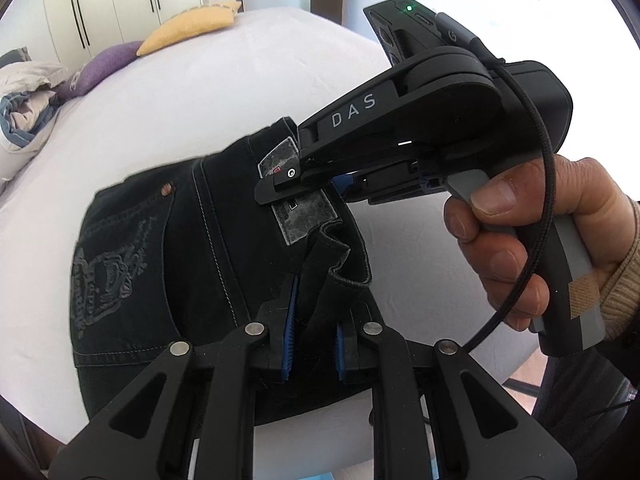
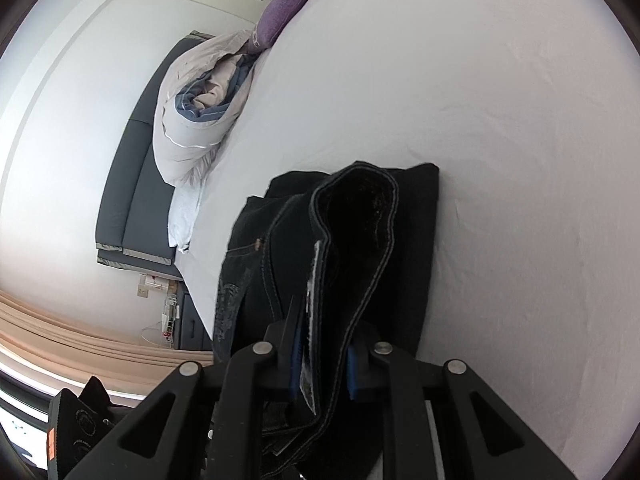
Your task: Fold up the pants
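On one white bed, two hand-held grippers, left and right, each clench one pair of black pants.

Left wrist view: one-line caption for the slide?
Both grippers, left and right, clamp the waistband of black jeans over a white bed.

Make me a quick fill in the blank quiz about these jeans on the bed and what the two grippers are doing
1. Both the left gripper and the right gripper are shut on the ____.
2. The pants are ____ in colour.
3. Beside the yellow cushion lies a ____ cushion.
4. The pants rest on a ____ bedsheet.

Missing words: pants; black; purple; white
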`<state>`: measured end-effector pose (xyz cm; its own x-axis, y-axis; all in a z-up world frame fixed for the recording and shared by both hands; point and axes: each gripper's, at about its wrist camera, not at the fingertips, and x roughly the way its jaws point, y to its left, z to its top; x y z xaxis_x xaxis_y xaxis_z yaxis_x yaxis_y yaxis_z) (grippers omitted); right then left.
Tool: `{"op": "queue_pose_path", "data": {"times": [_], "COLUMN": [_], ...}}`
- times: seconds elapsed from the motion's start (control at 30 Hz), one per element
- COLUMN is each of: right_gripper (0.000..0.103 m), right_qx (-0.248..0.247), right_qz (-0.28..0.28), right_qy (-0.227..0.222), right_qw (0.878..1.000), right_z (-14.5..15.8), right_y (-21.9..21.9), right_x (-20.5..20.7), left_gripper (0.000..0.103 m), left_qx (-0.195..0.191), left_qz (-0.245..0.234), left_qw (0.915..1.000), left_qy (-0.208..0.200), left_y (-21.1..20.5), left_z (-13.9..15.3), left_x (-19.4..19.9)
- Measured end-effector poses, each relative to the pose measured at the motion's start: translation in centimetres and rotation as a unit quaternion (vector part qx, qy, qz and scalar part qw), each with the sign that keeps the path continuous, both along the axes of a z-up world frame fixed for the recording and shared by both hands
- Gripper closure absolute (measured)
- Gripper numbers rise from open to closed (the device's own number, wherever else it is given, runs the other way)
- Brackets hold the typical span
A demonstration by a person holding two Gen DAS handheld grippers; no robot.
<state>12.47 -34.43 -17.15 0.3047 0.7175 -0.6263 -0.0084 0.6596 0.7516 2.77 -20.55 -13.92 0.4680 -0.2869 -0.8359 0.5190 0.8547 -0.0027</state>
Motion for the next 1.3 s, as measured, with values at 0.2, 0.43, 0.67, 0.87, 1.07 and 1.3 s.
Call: {"op": "queue_pose_path", "data": {"times": [0.2, 0.43, 0.67, 0.87, 1.07, 1.3], "right_gripper": [0.078, 0.058, 0.058, 0.058, 0.071, 0.074], "right_qx": [0.023, -0.02, 0.069, 0.124, 0.096, 0.062], "right_qz": [-0.025, -0.063, -0.046, -0.023, -0.031, -0.035], "right_qy": [0.015, -0.004, -0.059, -0.03, 0.01, -0.005], "right_qw": [0.999, 0.998, 0.995, 0.992, 0.995, 0.997], "right_z": [-2.2, 0.4, 5.0, 2.2, -2.6, -1.0], "right_y": [-0.9, -3.5, -3.2, 0.4, -0.1, -2.3], "right_x": [-1.1, -1.6, -0.4, 2.6, 1.3, -2.4], "left_gripper": [0.076, 0.024, 0.024, 0.024, 0.025, 0.024], "left_qx": [0.01, -0.071, -0.1, -0.062, -0.03, -0.013], "left_qz": [0.001, 0.007, 0.068, 0.123, 0.145, 0.132], "left_qw": [0.9998, 0.9968, 0.9926, 0.9904, 0.9872, 0.9891], "left_qy": [0.016, 0.034, 0.008, 0.005, 0.061, 0.063], "left_y": [-0.1, 3.5, 9.6, 12.5, 13.6, 12.1], "left_z": [-2.5, 1.2, 4.0, 3.4, -2.2, -3.4], "left_x": [-0.5, -0.2, 2.9, 8.7, 11.9, 12.5]}}
